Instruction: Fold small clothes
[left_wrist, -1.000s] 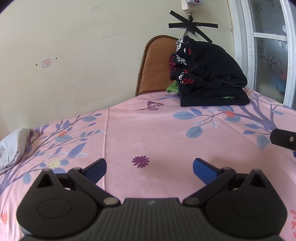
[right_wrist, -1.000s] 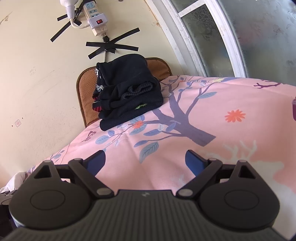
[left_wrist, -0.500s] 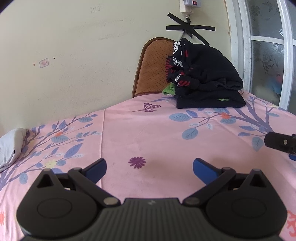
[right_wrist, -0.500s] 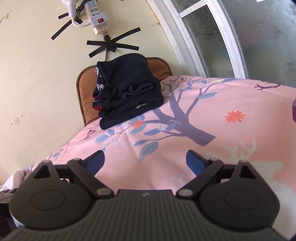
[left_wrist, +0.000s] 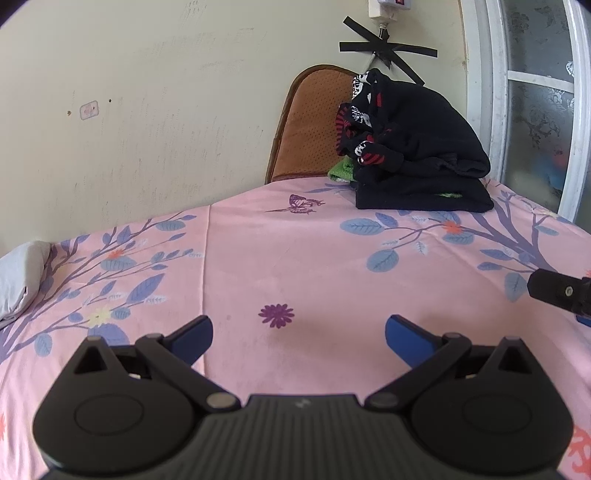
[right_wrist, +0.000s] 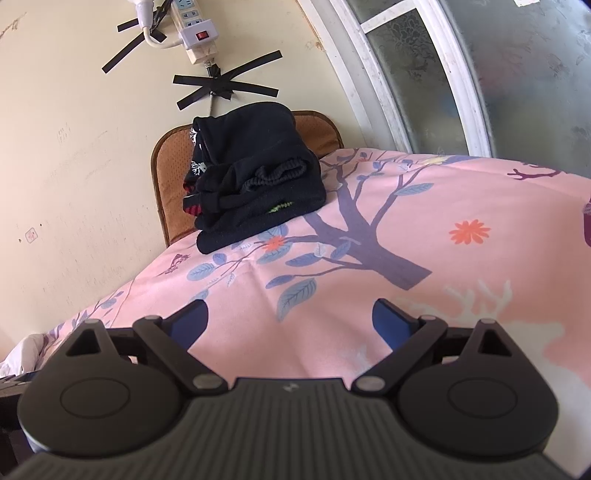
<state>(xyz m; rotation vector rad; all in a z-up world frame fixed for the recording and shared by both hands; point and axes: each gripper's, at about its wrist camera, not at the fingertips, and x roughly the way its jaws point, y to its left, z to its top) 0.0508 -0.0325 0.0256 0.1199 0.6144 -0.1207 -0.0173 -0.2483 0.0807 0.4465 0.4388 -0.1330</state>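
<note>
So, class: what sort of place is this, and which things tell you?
Probably a home bedroom: a pink flowered sheet, a pile of dark clothes, and a power strip taped to the wall.

Clothes pile (left_wrist: 417, 155) before chair (left_wrist: 310, 122)

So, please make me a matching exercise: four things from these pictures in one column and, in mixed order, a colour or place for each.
Things:
1. pile of clothes
2. chair back
3. power strip
4. left gripper

Descriptions:
A. taped on the wall
B. open over the pink sheet
C. mostly black, at the far end of the sheet
D. brown, behind the pile

Pairs: 1-C, 2-D, 3-A, 4-B
</note>
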